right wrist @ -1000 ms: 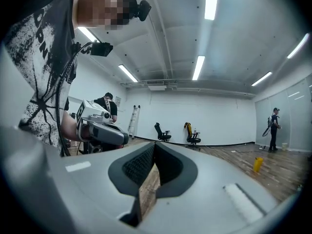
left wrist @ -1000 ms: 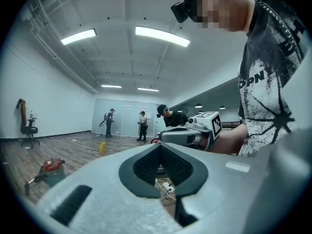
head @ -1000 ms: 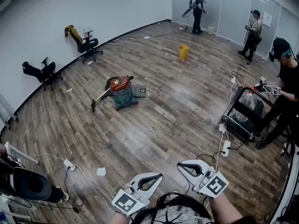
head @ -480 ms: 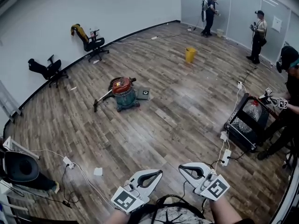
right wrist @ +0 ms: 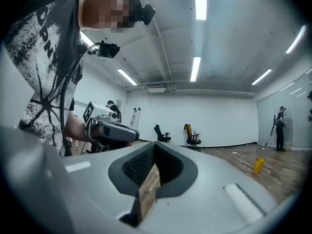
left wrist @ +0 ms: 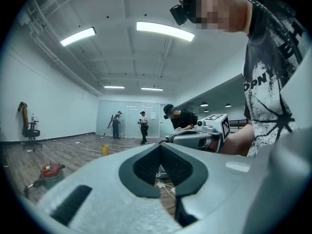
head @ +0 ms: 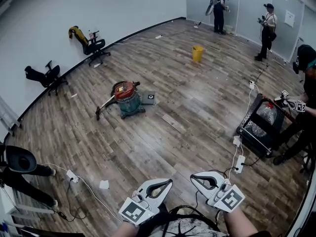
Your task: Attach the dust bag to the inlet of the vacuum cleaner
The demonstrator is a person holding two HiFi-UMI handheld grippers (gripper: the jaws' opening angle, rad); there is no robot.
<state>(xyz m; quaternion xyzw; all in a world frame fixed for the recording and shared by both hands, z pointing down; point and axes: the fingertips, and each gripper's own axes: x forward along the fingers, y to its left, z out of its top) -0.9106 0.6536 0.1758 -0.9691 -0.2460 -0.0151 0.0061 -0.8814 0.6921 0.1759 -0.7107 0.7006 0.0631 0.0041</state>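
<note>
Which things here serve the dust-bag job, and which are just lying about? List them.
Job: vacuum cleaner; flat grey square beside it, possibly the bag; left tool and right tool, both shut and empty.
Lying about: yellow bucket; office chairs; white scrap; power strip; cart.

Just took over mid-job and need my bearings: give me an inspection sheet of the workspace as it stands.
Surface: wood-plank floor.
Job's things: vacuum cleaner upright, far from both grippers; dust bag not identified.
Clutter: yellow bucket, white scrap, office chairs.
Grippers: left gripper and right gripper shut, empty.
Cables: white cords and power strips on floor.
Surroundings: black cart, people by glass wall.
</note>
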